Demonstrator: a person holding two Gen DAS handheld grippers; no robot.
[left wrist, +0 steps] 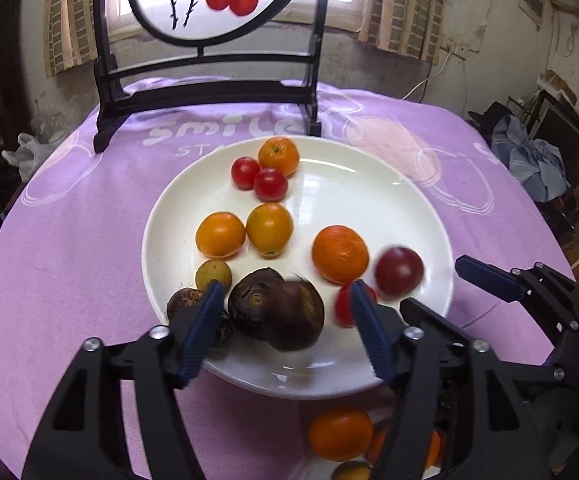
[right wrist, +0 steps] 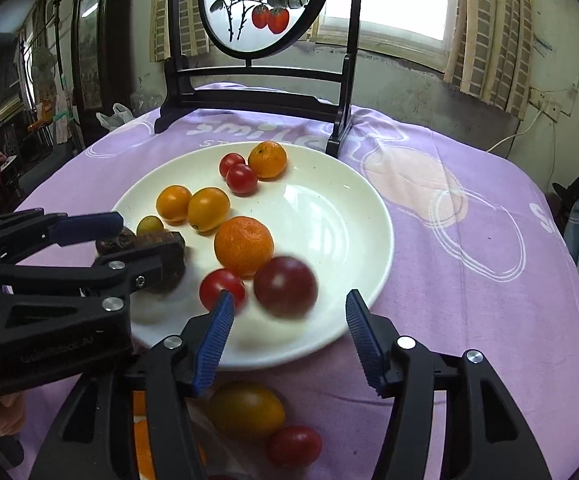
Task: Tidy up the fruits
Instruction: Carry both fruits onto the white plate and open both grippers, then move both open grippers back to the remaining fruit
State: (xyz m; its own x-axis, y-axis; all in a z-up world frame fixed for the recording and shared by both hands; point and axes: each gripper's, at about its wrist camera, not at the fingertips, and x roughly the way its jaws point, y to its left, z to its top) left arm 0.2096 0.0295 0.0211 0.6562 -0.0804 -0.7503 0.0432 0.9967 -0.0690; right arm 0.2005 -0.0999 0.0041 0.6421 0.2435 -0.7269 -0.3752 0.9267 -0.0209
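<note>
A white plate (left wrist: 369, 200) (right wrist: 349, 216) on the purple cloth holds several fruits: oranges (left wrist: 340, 254) (right wrist: 243, 245), yellow tomatoes (left wrist: 269, 229) (right wrist: 208, 208), red tomatoes (left wrist: 270, 184) (right wrist: 241, 179) and dark brown fruits (left wrist: 275, 308). A dark red tomato (left wrist: 399, 271) (right wrist: 285, 286) is motion-blurred on the plate's near side. My left gripper (left wrist: 283, 294) is open, its fingers either side of the brown fruits. My right gripper (right wrist: 287, 306) is open and empty just behind the blurred dark red tomato; it also shows in the left wrist view (left wrist: 485, 272).
More fruit lies in front of the plate under the grippers: an orange (left wrist: 339, 434), a yellow tomato (right wrist: 245, 410) and a red tomato (right wrist: 293, 446). A black-framed round painted screen (left wrist: 209, 92) (right wrist: 257, 92) stands behind the plate.
</note>
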